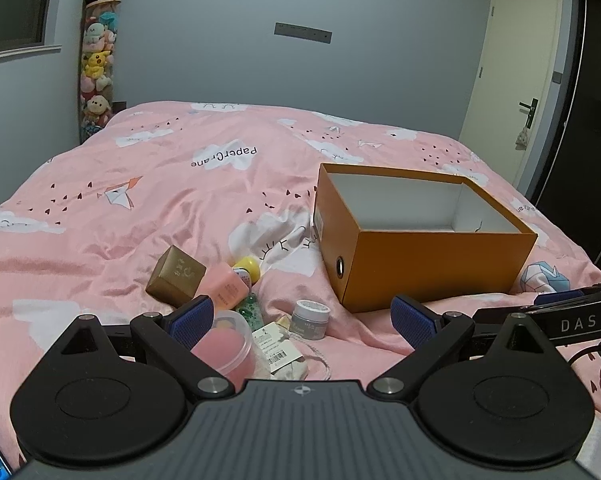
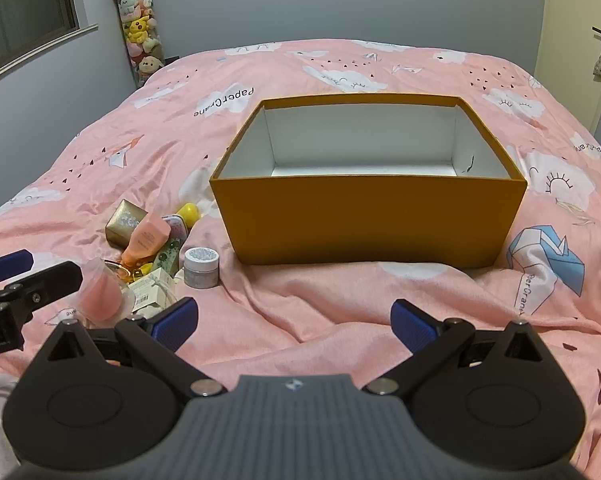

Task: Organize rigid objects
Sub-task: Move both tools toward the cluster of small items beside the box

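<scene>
Left gripper (image 1: 302,314) and right gripper (image 2: 294,324), both with fingers apart, above the bed (image 1: 180,200); clutter (image 1: 236,300) left of the empty box (image 2: 368,220).

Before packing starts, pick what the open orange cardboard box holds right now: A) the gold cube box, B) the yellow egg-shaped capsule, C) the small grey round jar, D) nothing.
D: the open orange cardboard box shows only bare white inner walls and floor; the small items lie on the bedspread beside it.

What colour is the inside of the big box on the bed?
White inside the box, orange outside; clearest in the right wrist view.
</scene>
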A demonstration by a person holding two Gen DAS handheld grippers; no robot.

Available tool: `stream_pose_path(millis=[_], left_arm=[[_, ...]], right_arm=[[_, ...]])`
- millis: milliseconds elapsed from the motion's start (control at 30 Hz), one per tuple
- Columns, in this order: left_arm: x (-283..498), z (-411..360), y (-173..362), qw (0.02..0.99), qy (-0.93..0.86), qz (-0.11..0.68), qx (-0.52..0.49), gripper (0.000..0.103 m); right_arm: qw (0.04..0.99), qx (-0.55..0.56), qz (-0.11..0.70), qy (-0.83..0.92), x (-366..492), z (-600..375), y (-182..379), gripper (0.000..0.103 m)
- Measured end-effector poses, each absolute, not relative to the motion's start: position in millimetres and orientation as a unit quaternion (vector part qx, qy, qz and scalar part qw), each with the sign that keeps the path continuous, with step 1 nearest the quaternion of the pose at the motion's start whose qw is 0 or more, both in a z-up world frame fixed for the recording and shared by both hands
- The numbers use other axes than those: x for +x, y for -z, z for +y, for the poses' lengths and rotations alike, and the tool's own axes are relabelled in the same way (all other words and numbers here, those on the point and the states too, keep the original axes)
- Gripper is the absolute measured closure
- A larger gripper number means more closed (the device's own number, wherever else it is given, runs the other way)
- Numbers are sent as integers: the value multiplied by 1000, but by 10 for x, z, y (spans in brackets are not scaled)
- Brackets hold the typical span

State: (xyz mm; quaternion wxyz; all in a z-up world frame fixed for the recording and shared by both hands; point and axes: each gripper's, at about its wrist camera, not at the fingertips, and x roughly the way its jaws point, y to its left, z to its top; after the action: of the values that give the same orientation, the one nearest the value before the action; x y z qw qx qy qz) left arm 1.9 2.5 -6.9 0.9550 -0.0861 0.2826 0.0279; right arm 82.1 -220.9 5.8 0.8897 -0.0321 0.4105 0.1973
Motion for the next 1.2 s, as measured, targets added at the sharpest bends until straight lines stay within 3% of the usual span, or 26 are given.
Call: stream_pose_path(millis=[1200], left_arm=[[60, 32, 130, 945, -32, 312, -93, 0]], right_arm=[[881, -21, 432, -190, 864, -2222, 1, 3]])
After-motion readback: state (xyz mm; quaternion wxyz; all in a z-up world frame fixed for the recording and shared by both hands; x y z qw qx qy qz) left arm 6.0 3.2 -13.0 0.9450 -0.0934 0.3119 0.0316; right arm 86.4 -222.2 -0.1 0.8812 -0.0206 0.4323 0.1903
